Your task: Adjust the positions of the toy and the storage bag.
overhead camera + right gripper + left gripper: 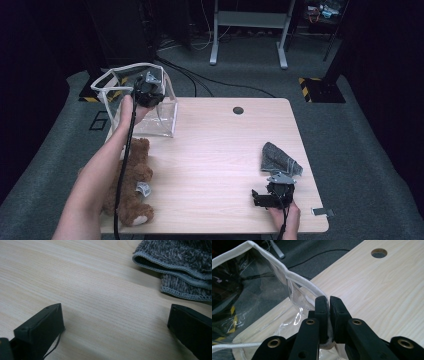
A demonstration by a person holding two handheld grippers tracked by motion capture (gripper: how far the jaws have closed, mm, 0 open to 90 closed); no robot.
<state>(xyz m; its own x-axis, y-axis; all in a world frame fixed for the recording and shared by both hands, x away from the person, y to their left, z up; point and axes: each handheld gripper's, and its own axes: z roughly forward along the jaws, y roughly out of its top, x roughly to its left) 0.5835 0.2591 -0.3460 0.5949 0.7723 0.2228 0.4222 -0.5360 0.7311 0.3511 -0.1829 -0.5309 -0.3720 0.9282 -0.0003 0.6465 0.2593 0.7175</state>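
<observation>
A clear plastic bag [150, 107] with white trim [277, 263] stands open at the table's far left corner. My left gripper [148, 91] is shut on the bag's rim, and in the left gripper view [328, 302] the white trim is pinched between the two jaws. A brown teddy bear [134, 180] lies at the front left, partly under the person's forearm. A folded grey cloth [278, 159] lies at the right [180, 265]. My right gripper [272, 194] rests low just in front of the cloth, open [115, 320], with bare wood between its jaws.
The light wooden table [220, 150] has a round cable hole [238, 110] near its far edge [379, 252]. A white desk frame [247, 22] and cables stand on the grey floor beyond. A small grey tag [322, 212] lies past the front right corner.
</observation>
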